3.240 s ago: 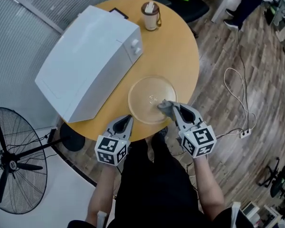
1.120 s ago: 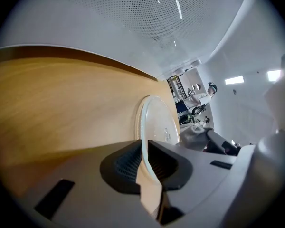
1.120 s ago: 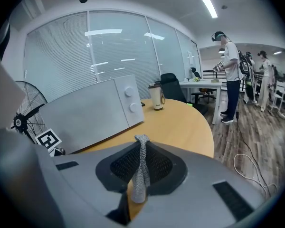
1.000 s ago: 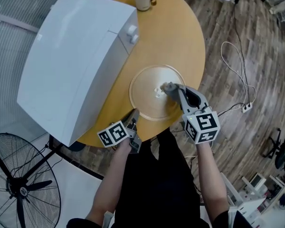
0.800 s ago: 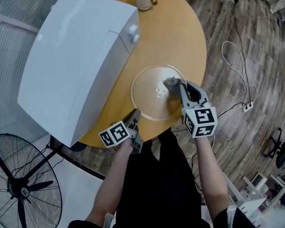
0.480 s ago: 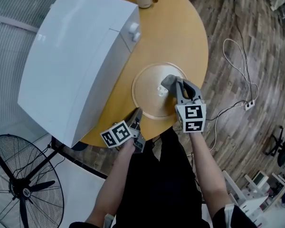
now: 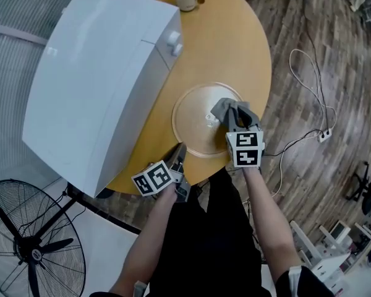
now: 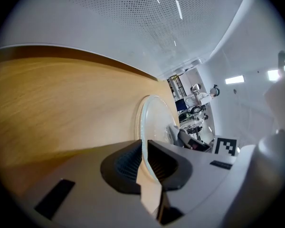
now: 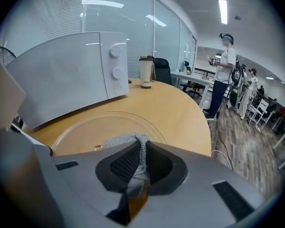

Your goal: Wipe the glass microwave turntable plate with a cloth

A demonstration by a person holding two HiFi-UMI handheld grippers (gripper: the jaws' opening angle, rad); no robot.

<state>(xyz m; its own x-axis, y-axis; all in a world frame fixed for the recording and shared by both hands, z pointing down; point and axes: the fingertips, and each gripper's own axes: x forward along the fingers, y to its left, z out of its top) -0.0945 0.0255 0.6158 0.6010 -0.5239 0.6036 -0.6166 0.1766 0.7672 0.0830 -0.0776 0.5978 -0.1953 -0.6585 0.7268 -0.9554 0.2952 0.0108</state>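
The glass turntable plate lies flat on the round wooden table, close to the edge nearest the person and near the white microwave. The left claw is closed on the plate's near rim, with the glass edge running between its pads, so it serves as the anchor. The right claw is closed on a bunched grey cloth, which pokes out past its tips and rests on the plate's right half, beside the small raised hub at the centre. The step in hand looks to be the wiping stroke itself. To do it well, the cloth and not the hard tips should meet the glass, so the right claw wants tilting low enough to press the wad flat without scraping. Overlapping arcs from hub to rim would serve best, working round to the left half. Pressure should be modest: the plate sits near the table's edge, and a hard push toward the person could slide it off despite the left claw's pinch on the thin rim.
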